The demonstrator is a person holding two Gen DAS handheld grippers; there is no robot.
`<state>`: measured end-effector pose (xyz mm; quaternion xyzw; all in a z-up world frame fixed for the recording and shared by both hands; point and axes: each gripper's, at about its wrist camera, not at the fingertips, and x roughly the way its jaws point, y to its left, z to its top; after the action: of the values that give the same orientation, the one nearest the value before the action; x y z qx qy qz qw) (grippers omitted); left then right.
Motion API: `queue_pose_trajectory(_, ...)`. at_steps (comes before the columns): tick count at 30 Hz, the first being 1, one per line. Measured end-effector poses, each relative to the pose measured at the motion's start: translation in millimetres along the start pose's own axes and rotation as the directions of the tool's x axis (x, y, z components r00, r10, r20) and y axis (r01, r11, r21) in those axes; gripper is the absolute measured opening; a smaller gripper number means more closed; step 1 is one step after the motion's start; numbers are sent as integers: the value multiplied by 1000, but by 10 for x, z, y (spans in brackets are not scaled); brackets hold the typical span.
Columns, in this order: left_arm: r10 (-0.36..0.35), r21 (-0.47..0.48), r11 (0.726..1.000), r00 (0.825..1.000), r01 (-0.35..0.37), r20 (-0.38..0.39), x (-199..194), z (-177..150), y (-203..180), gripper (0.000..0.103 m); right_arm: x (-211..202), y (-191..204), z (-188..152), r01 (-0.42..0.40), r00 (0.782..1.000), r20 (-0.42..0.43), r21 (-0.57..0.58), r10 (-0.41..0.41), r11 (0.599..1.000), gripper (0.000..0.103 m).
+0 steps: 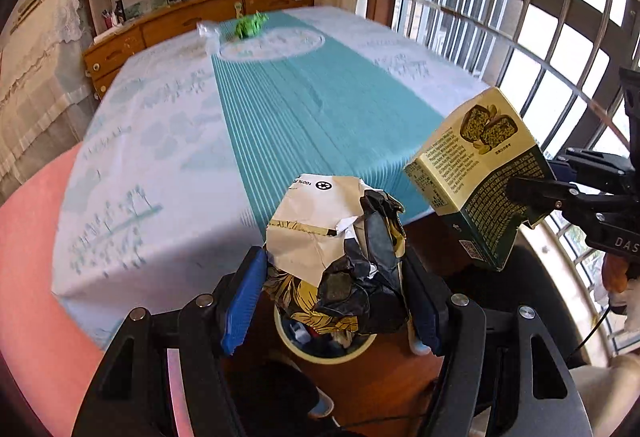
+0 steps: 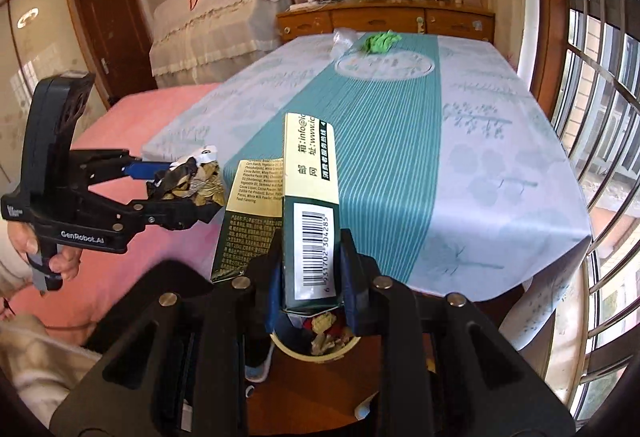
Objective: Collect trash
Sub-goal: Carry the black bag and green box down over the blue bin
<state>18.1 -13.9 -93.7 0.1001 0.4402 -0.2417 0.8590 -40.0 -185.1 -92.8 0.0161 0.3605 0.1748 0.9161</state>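
Drop-off step. My left gripper (image 1: 336, 301) clenches a crumpled white-black-gold paper wrapper (image 1: 340, 237) above the round cream-rimmed waste bin (image 2: 316, 355); right gripper (image 2: 310, 277) clamps a green-cream cardboard snack box (image 2: 310, 221) directly over it. Next, I judge: release both.

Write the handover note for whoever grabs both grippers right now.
Left gripper: shut on the crumpled wrapper, held above the bin.
Right gripper: shut on the snack box, also above the bin, which stands on the floor and already holds some trash.
Done: both pieces lifted off the bed.
Left: drop both in, then fetch the clear plastic and the green scrap lying at the far end of the bedcover.
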Motion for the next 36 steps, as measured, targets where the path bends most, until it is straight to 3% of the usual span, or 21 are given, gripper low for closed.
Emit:
queue_pose_trajectory(7, -4, 20, 1000, 998, 5, -66, 673, -408, 8, 67, 641, 100, -513, 15, 996, -92, -55, -20, 998, 22)
queue_pose_trajectory(17, -22, -51, 999, 979, 12, -202, 1681, -908, 231, 67, 1707, 8, -1039, 19, 960, -278, -89, -43, 996, 22)
queue_pose_trajectory(28, -16, 4, 1000, 952, 18, -305, 2486, -1185, 104, 68, 2751, -373, -1372, 49, 908, -419, 39, -28, 998, 22)
queue_pose_trajectory(36, -45, -42, 999, 936, 33, -349, 2798, -1216, 194, 69, 3051, -544, -1470, 38, 900, -436, 137, 26, 990, 22)
